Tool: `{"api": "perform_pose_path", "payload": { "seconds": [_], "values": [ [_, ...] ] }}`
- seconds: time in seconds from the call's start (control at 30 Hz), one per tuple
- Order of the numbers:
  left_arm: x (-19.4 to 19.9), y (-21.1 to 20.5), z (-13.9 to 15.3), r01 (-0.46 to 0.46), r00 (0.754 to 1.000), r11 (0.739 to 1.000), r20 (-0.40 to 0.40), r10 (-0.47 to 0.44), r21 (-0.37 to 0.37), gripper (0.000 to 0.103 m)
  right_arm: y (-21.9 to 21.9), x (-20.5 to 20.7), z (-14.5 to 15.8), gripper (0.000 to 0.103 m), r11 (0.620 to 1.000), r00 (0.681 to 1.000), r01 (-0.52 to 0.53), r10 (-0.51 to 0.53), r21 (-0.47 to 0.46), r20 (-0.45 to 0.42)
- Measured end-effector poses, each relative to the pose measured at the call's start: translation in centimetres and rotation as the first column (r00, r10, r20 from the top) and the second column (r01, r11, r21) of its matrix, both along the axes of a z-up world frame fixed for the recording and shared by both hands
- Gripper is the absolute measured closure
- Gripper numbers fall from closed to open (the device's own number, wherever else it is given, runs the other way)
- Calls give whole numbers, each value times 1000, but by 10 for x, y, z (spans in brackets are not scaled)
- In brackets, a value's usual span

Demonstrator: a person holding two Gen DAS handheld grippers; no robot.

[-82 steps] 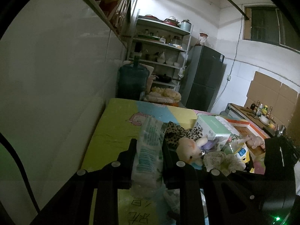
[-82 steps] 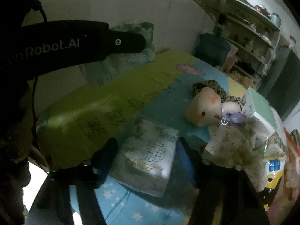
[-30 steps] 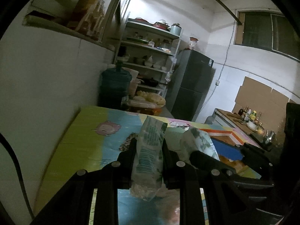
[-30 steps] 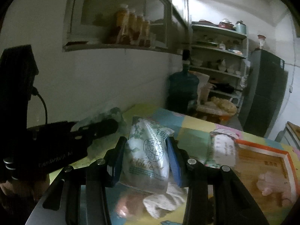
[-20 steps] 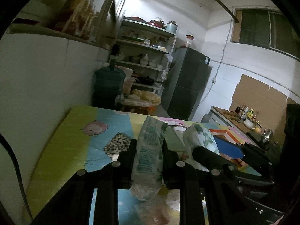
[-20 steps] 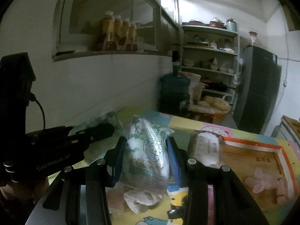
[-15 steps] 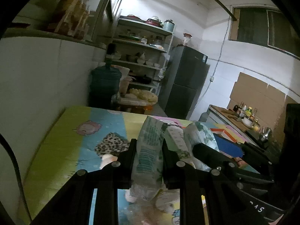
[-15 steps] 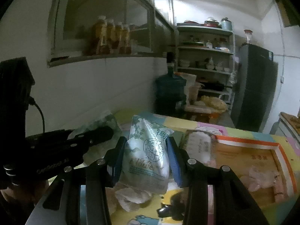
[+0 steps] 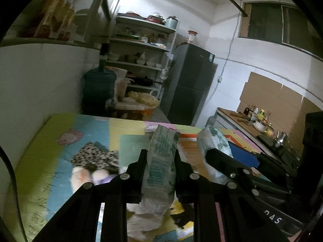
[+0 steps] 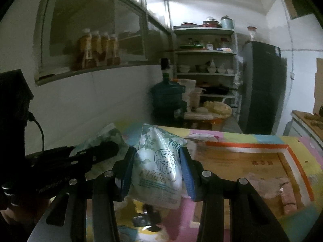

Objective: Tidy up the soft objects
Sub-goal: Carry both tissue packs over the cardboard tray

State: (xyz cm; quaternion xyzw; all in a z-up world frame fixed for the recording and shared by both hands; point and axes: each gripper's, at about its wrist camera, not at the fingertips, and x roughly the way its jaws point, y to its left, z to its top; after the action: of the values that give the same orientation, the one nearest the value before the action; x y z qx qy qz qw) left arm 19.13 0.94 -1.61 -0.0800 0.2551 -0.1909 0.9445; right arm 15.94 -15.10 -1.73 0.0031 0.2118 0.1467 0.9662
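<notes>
Plastic-wrapped tissue packs are what we're carrying right now, 1 in each gripper. Our left gripper (image 9: 159, 159) has its jaws closed down narrow on a tissue pack (image 9: 159, 167), squeezing it edge-on so it stands upright between the pads. Our right gripper (image 10: 157, 165) has its jaws a bit wider, clamped on the flat sides of a second tissue pack (image 10: 158, 167) with the printed face toward the camera. Both packs are lifted clear above the colourful mat (image 9: 60, 141).

Looks to us like the drop-off is the orange-rimmed tray (image 10: 288, 153) on the right side, which already has something pinkish and soft in it, too blurry to name. So the trick: keep both grips firm while crossing, since these packs are squishy and can slide out. We'd keep the 2 grippers apart so they don't bump, pass over the plush toy (image 9: 80, 178) and the leopard-print cloth (image 9: 94, 157), get low over the tray, then let go 1 at a time.
</notes>
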Motion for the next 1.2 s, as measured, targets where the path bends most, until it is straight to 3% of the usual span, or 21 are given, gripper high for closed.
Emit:
{"api": "perform_pose_path", "payload": {
  "seconds": [0.63, 1.2],
  "values": [
    [13, -85, -7, 103, 994, 994, -33, -102, 27, 80, -84, -4, -4, 58, 990, 992, 126, -126, 55, -8],
    [21, -147, -24, 155, 986, 987, -77, -151, 51, 80, -170, -13, -13, 58, 958, 963, 271, -269, 93, -37]
  ]
}}
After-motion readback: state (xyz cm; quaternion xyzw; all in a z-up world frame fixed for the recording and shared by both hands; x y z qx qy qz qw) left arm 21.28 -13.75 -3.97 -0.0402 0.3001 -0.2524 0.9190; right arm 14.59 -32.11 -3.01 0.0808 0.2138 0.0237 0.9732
